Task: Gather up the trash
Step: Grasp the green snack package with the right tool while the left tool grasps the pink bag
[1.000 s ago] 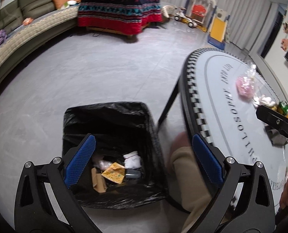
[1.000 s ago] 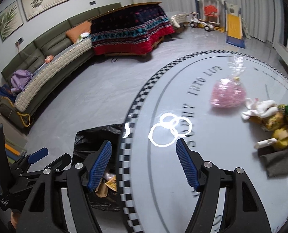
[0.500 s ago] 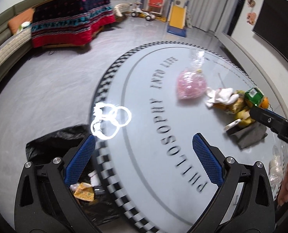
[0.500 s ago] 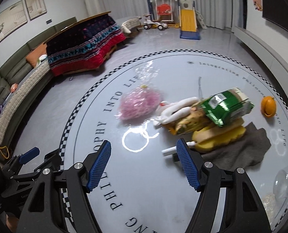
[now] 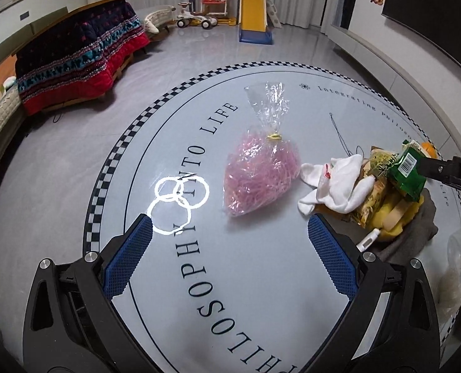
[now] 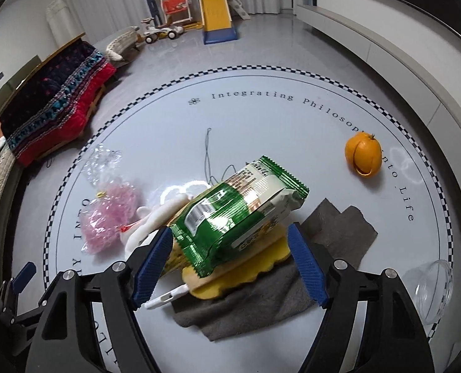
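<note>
A pile of trash lies on the round white table (image 5: 261, 279): a green snack packet (image 6: 236, 214) on top of yellow wrappers (image 6: 249, 264), a white crumpled cloth (image 5: 336, 186) and a grey rag (image 6: 323, 248). To the left of the pile lies a clear bag of pink shreds (image 5: 261, 174). My right gripper (image 6: 230, 231) hovers over the pile with its jaws opening. The green packet lies between them, and the right pad stands clear of it. My left gripper (image 5: 228, 222) is open and holds nothing, just short of the pink bag.
An orange peel (image 6: 363, 154) lies at the far right of the table and a clear plastic cup (image 6: 432, 289) near its right edge. A white stick (image 6: 168, 298) pokes out under the pile. A blanket-covered low table (image 5: 75, 52) and a toy slide (image 5: 255, 15) stand on the floor beyond.
Both grippers swung away from the black bin bag beside the table and moved over the tabletop. The right one now stands over the green packet, the left one near the pink bag.
</note>
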Tool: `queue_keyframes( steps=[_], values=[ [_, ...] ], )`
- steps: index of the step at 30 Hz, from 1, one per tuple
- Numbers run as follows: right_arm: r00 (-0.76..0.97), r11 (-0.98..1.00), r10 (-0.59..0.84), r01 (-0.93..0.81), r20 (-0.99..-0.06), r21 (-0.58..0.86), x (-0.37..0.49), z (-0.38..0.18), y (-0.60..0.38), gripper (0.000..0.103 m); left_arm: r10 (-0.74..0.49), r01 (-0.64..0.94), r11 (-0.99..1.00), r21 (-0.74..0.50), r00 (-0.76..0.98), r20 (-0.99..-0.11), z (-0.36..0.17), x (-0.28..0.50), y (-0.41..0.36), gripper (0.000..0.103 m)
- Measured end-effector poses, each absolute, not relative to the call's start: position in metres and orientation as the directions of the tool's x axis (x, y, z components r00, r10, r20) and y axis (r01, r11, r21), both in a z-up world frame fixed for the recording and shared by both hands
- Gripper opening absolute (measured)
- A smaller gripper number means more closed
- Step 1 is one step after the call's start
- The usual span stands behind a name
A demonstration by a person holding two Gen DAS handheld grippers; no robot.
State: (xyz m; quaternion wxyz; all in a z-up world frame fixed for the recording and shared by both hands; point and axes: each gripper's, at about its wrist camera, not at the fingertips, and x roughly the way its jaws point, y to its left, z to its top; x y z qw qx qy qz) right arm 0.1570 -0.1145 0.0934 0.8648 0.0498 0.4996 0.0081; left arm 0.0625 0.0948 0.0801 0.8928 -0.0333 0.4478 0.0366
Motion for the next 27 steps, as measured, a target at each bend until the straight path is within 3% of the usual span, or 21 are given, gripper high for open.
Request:
queue_keyframes(
  steps=[18,19,20,21,27],
  values=[
    [0.46,1.0,0.018,0.006,-0.888,0.023,0.225,0.077,-0.093,0.08,0.027,-0.086,0.996,-0.022,0.534,-0.845,0.05,0.13,0.094,0.097],
    [0.458,1.0,0.027,-0.013,-0.889,0.024,0.229,0.076,-0.091,0.077,0.025,-0.083,0.996,-0.023,0.533,-0.846,0.05,0.134,0.093,0.097],
    [0.455,0.999,0.046,-0.04,-0.889,0.031,0.231,0.075,-0.088,0.052,0.024,-0.079,0.997,-0.022,0.531,-0.847,0.05,0.138,0.092,0.097],
    [0.444,0.998,0.05,-0.048,-0.895,0.032,0.232,0.074,-0.087,0.041,0.023,-0.077,0.997,-0.021,0.527,-0.849,0.048,0.142,0.091,0.097],
    [0.455,0.994,0.103,-0.079,-0.885,0.075,0.227,0.078,-0.09,0.036,0.005,-0.072,0.997,-0.036,0.503,-0.864,0.034,0.159,0.088,0.097]
  ],
)
